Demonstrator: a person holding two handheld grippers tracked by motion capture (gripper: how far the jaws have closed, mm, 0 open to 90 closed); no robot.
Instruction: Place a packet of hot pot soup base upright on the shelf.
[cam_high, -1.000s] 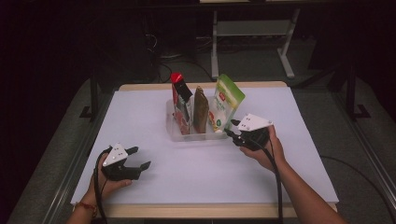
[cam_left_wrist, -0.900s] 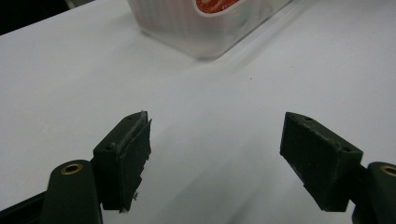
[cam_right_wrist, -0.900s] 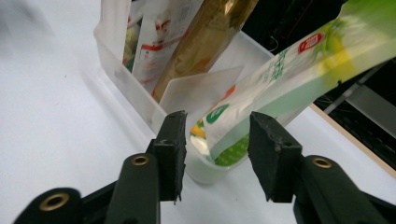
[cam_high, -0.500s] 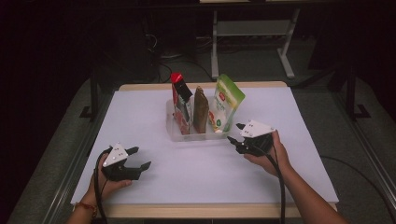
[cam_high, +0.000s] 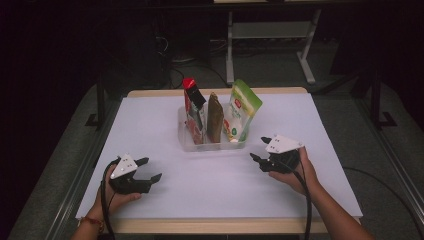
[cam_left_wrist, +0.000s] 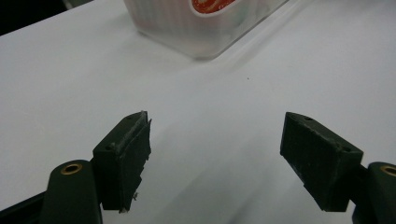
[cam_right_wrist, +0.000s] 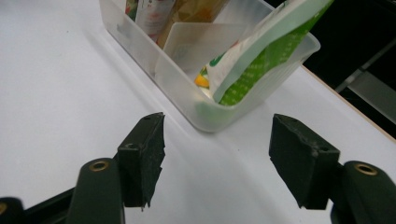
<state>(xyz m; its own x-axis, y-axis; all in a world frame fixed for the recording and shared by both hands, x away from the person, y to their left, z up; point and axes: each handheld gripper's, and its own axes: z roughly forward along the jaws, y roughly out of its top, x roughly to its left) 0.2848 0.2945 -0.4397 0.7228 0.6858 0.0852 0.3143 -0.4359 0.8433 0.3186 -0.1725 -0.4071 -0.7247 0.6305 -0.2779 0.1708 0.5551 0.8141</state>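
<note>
Right gripper view showed the right gripper released — fingers just opening, nothing between — near the green pouch; left gripper released too.

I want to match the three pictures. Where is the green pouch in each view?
High view: green pouch stands at the right end of the clear bin, above centre.
Left gripper view: it is not in this picture.
Right gripper view: it leans in the bin's nearest compartment, upper right.
Shared landmark: the clear bin.
</note>
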